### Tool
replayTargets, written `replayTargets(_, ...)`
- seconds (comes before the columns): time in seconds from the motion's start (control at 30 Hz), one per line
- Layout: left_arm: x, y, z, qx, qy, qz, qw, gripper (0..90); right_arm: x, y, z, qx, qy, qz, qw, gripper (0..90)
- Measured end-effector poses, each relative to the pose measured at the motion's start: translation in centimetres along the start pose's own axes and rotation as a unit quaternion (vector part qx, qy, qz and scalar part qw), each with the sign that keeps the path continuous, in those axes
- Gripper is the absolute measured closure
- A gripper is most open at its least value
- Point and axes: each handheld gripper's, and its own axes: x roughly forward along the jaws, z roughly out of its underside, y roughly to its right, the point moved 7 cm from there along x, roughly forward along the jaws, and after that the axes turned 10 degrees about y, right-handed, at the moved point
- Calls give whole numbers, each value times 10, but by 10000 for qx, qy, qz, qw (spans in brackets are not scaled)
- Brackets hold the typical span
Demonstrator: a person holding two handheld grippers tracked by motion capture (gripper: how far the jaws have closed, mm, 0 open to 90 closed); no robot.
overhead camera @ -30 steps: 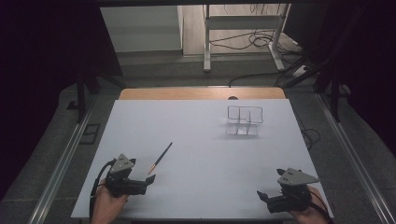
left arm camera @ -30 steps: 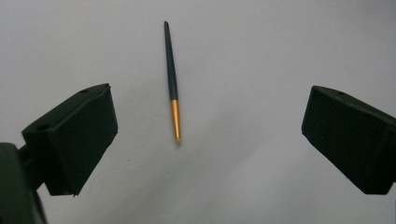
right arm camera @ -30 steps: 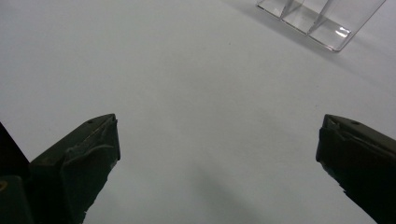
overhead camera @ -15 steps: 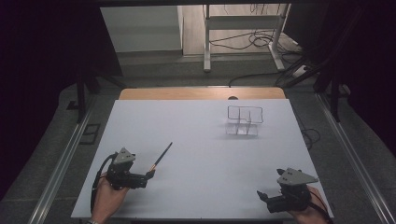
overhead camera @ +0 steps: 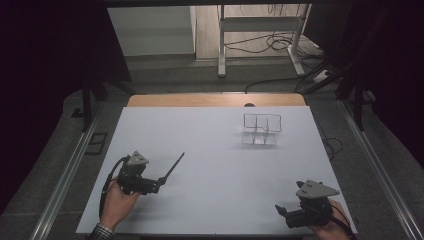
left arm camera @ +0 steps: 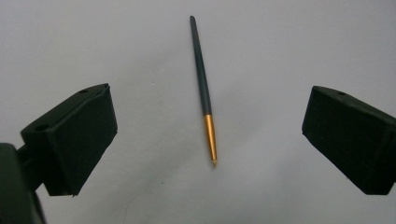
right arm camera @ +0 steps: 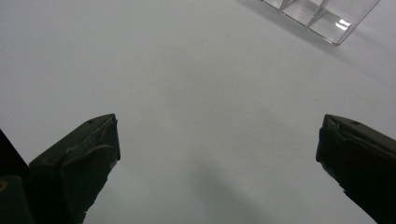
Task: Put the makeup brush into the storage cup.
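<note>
Nearby, a pen (left arm camera: 204,88) is seen lying flat on the counter (overhead camera: 215,150) toward its left edge, between the left gripper's (left arm camera: 208,135) wide-apart fingers. Right gripper (right arm camera: 217,158) fingers are likewise apart. Clear divided holder (overhead camera: 261,129), toward the far right corner, appears empty.

Both claws held low, jaws spread wide

The left claw (overhead camera: 159,184) sits at the desk's (overhead camera: 220,150) near-left part, gripped by a hand (overhead camera: 117,202); the right claw (overhead camera: 281,210) rests by its near-right corner, jaws equally apart.

clear organizer (overhead camera: 262,129) sits toward the far right of the white table (overhead camera: 220,150), cables (overhead camera: 265,45) on the floor behind
</note>
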Motion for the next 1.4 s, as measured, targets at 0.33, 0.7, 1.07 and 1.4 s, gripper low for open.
replayTargets(0.33, 10, -5, -9, 68, -273, 62, 9996, 39, 1, 0, 2, -17, -74, 23, 10000, 0)
replayTargets(0.7, 22, -8, -16, 87, -686, 45, 9976, 28, 1, 0, 2, -24, -94, 15, 10000, 0)
replayTargets(1.07, 34, -9, -29, 55, -902, 112, 9958, 30, 1, 0, 2, -17, -94, 25, 10000, 0)
replayTargets(1.4, 44, -8, -40, 132, -1129, 48, 9935, 111, 1, 1, 3, -5, -113, 63, 9999, 0)
